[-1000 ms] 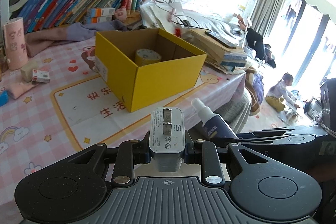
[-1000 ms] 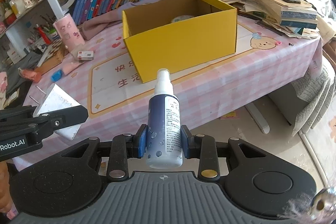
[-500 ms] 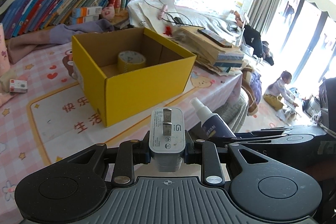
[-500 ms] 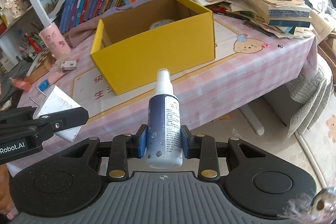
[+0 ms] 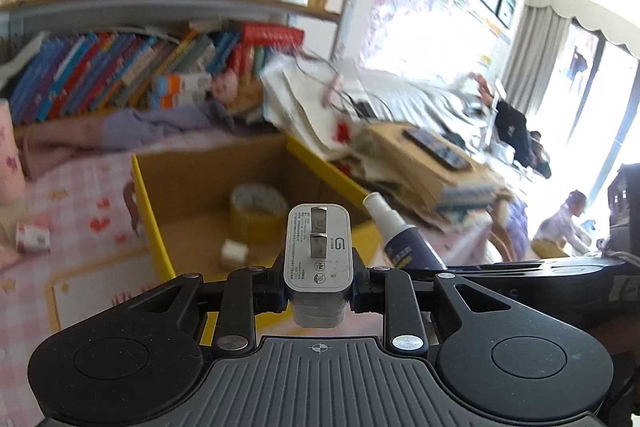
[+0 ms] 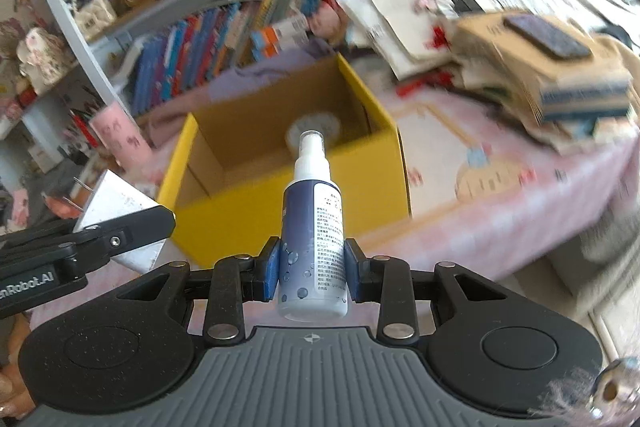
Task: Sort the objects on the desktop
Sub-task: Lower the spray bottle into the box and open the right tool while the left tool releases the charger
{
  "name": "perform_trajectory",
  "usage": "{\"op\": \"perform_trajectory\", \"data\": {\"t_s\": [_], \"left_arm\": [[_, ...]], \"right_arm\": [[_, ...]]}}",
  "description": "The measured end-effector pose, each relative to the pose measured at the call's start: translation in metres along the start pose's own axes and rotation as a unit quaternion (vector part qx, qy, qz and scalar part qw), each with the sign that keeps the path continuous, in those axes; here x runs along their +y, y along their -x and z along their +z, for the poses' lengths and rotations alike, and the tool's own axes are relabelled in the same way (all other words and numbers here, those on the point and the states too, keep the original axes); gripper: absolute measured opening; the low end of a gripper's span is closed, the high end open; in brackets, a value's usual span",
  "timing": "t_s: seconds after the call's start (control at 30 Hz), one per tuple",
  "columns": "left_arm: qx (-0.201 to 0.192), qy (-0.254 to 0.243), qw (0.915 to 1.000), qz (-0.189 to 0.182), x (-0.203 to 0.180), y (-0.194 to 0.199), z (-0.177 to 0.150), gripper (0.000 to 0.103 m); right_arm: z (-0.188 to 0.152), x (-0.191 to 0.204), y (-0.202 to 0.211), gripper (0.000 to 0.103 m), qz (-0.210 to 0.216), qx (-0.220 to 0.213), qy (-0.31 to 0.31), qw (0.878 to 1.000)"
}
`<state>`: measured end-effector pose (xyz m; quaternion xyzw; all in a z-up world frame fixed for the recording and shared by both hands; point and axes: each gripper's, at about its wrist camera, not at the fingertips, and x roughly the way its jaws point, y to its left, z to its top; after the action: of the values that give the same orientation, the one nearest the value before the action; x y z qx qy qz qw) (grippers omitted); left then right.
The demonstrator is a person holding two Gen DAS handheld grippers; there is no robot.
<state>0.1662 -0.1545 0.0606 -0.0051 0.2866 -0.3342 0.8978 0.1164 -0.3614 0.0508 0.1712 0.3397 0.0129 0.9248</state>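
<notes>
Much of the background is smeared by blur: the bookshelf [image 5: 120, 75], the paper pile [image 6: 520, 67] at the right of the table and the pink checked tablecloth [image 6: 500, 195] all lose their detail, and print on the labels cannot be read. The left gripper [image 5: 318, 287] is clamped on a white charger plug [image 5: 318, 251], whose lower end is hidden behind the gripper body; it stands upright between the pads, long axis running away from the camera, its two metal prongs on the face turned toward the lens. The right gripper [image 6: 312, 269] pinches a blue spray bottle [image 6: 312, 227] by its body, long axis also pointing forward, white nozzle at the far end aimed toward the yellow box [image 6: 288, 195]. Both held things hang above the table's near edge, just short of the open box. Inside it lie a roll of tape [image 5: 258, 205] (partly hidden in the right view by the nozzle) and a small white item [image 5: 234, 251] too blurred to name.
</notes>
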Motion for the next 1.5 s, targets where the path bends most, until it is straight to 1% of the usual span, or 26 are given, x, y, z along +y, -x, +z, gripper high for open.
{"op": "perform_trajectory", "data": {"t_s": [0.13, 0.23, 0.4, 0.47, 0.6, 0.67, 0.87, 0.97, 1.07, 1.17, 1.23, 1.5], "left_arm": [[-0.017, 0.0, 0.9993, 0.033, 0.001, -0.013, 0.015, 0.025], [-0.023, 0.002, 0.9982, 0.055, 0.005, -0.023, 0.023, 0.025], [-0.021, 0.002, 0.9963, 0.083, 0.015, -0.043, 0.033, 0.025], [-0.018, 0.002, 0.9956, 0.091, 0.019, -0.051, 0.035, 0.025], [0.001, -0.012, 0.9943, 0.106, 0.023, -0.072, 0.036, 0.025], [0.01, -0.019, 0.9936, 0.111, 0.025, -0.084, 0.036, 0.025], [0.053, -0.022, 0.9908, 0.122, 0.033, -0.117, 0.025, 0.025], [0.069, -0.023, 0.9893, 0.126, 0.036, -0.126, 0.02, 0.025], [0.081, -0.024, 0.9881, 0.129, 0.037, -0.132, 0.016, 0.025], [0.094, -0.02, 0.9867, 0.131, 0.04, -0.135, 0.01, 0.025], [0.094, -0.013, 0.9871, 0.129, 0.042, -0.135, 0.008, 0.026], [0.099, -0.019, 0.9848, 0.141, 0.04, -0.138, 0.008, 0.025]], "right_arm": [[0.027, -0.006, -0.009, 0.03, 0.022, -0.017, 0.024, 0.999], [0.045, -0.007, -0.02, 0.03, 0.036, -0.025, 0.045, 0.998], [0.069, -0.01, -0.042, 0.03, 0.066, -0.028, 0.057, 0.996], [0.077, -0.008, -0.054, 0.03, 0.068, -0.029, 0.071, 0.995], [0.086, -0.006, -0.084, 0.03, 0.068, -0.015, 0.103, 0.992], [0.087, -0.005, -0.098, 0.03, 0.063, -0.005, 0.122, 0.991], [0.082, -0.01, -0.14, 0.03, 0.048, 0.051, 0.175, 0.982], [0.078, -0.006, -0.148, 0.03, 0.043, 0.055, 0.221, 0.973], [0.077, -0.004, -0.156, 0.03, 0.051, 0.074, 0.232, 0.969], [0.073, -0.001, -0.165, 0.03, 0.051, 0.091, 0.249, 0.963], [0.074, -0.001, -0.171, 0.03, 0.057, 0.101, 0.241, 0.964], [0.076, 0.002, -0.182, 0.03, 0.061, 0.126, 0.25, 0.958]]}}
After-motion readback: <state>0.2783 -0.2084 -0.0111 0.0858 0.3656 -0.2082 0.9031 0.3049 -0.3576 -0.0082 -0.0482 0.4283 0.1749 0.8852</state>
